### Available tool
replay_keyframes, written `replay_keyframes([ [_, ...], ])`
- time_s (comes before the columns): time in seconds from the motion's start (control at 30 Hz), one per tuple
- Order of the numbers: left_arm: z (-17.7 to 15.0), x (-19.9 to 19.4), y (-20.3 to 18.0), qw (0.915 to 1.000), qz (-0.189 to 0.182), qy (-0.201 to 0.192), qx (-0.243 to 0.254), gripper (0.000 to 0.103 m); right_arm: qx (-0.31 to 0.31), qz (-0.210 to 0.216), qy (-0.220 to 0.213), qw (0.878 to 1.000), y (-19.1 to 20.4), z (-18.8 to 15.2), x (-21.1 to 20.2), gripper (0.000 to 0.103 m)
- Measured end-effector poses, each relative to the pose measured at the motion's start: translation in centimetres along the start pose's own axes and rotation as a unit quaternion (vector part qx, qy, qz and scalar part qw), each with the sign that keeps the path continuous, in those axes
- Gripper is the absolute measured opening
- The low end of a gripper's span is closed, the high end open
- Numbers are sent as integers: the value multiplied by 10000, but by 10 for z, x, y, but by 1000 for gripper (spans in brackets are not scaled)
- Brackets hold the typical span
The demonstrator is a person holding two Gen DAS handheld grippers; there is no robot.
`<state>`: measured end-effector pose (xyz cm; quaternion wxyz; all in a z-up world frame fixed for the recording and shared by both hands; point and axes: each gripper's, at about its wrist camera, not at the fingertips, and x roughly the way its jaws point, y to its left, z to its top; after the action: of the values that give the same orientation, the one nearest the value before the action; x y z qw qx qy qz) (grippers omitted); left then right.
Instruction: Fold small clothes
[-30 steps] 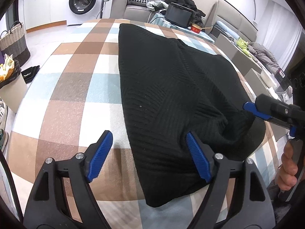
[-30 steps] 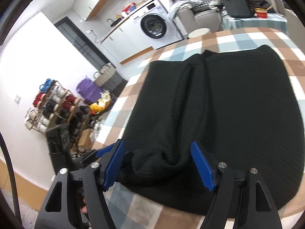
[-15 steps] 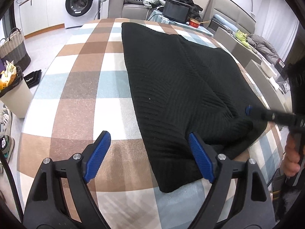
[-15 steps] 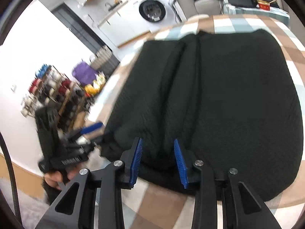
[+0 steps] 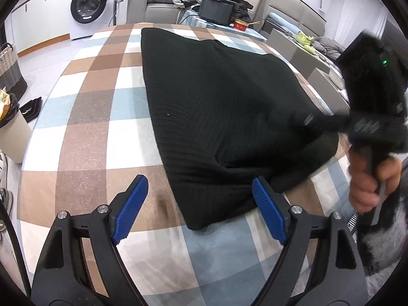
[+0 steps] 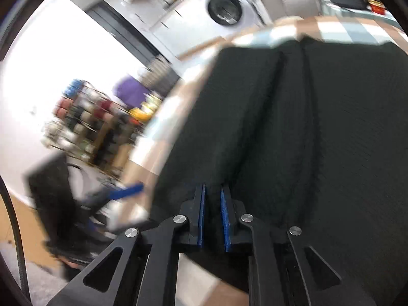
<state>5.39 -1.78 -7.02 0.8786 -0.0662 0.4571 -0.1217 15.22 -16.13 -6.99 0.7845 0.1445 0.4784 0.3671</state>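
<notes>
A black knit garment (image 5: 219, 102) lies spread on the checked table (image 5: 89, 117); it also fills the right wrist view (image 6: 318, 132). My left gripper (image 5: 199, 206) is open, its blue pads either side of the garment's near left corner, just above the table. My right gripper (image 6: 213, 216) is shut on a pinch of the garment's near edge. In the left wrist view it shows as a blurred black body (image 5: 367, 107) held by a hand at the garment's near right side.
A washing machine (image 5: 89, 7), a sofa with clothes (image 5: 163, 0) and a black box (image 5: 216, 10) stand beyond the table's far end. A bin (image 5: 10, 127) and a basket (image 5: 10, 68) stand on the floor to the left. A cluttered shelf (image 6: 84, 117) shows left.
My right gripper has closed from wide open onto the garment's near edge and moved in over it. My left gripper stays open and has drawn back slightly toward the near corner.
</notes>
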Motion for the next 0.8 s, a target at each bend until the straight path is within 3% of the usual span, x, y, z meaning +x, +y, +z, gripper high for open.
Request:
replay_keyframes([
  [0.13, 1, 0, -7, 9999, -33, -6, 163, 82, 126, 749, -679, 9948, 9, 11, -41, 10],
  [0.23, 3, 7, -10, 9998, 30, 21, 177, 82, 330, 779, -811, 9931, 2, 12, -53, 10],
  [0.33, 2, 12, -10, 9996, 163, 100, 216, 82, 614, 460, -518, 9957, -13, 5, -42, 10],
  [0.43, -1, 15, -2, 9995, 164, 218, 159, 82, 551, -478, 50, 9973, -24, -11, -23, 14],
  [0.53, -4, 11, 7, 9997, 62, 232, 63, 82, 724, -406, 429, 9956, -35, -24, -13, 27],
  [0.67, -4, 4, 14, 9997, -148, 194, -62, 82, 536, -17, 453, 9975, -35, -25, -14, 52],
  [0.73, -4, -1, 17, 9997, -192, 117, -136, 82, 313, -27, 433, 9986, -31, -21, -10, 51],
  [0.8, -3, -7, 20, 9994, -237, 43, -229, 82, 68, -226, 423, 9988, -31, -23, -7, 35],
])
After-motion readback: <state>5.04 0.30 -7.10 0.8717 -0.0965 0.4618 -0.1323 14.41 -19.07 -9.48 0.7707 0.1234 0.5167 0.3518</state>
